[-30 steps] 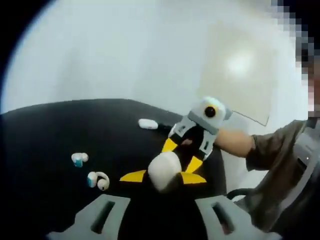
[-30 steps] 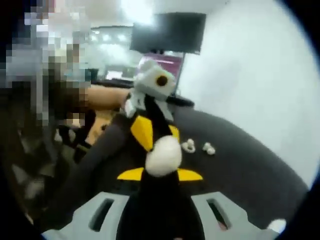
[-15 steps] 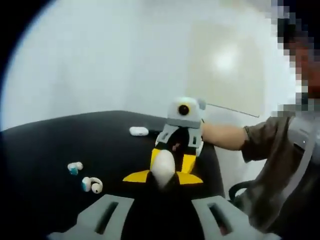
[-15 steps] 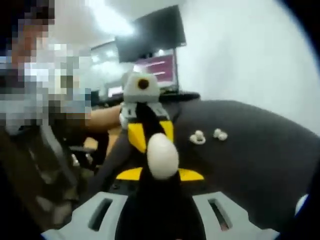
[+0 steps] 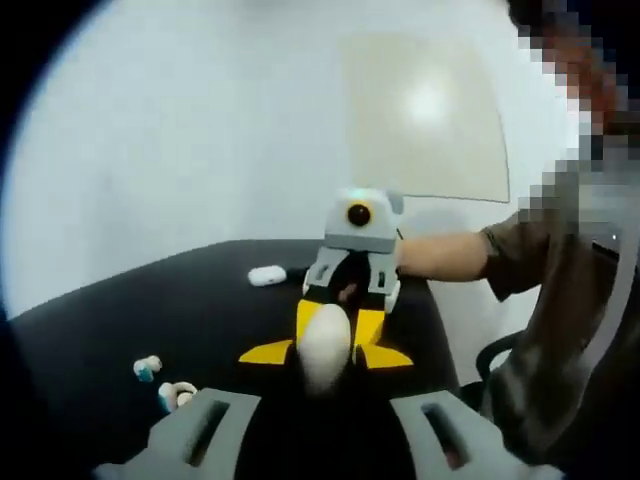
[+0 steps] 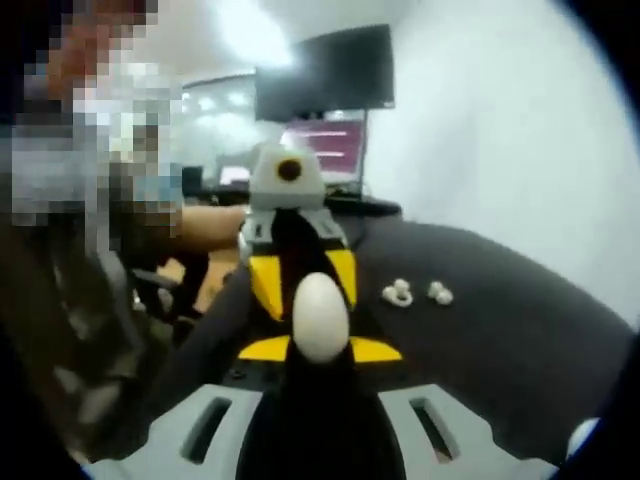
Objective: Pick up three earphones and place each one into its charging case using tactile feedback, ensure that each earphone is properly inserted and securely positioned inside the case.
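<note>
Black bench (image 5: 120, 310), white wall behind. Both grippers now face each other squarely, white egg-shaped charging case (image 5: 325, 345) clenched between both sets of fingers, frame centre. Two loose white earphones (image 5: 165, 385) lower left, third (image 5: 266, 275) mid-frame: none inserted.

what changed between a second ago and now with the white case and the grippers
The two grippers have squared up to face each other head-on, with the white case upright and centred between them; earlier it sat tilted and off to one side. Nothing was let go: the case stays held between left gripper and right gripper. The two earphones and the small white piece lie untouched on the black table.
</note>
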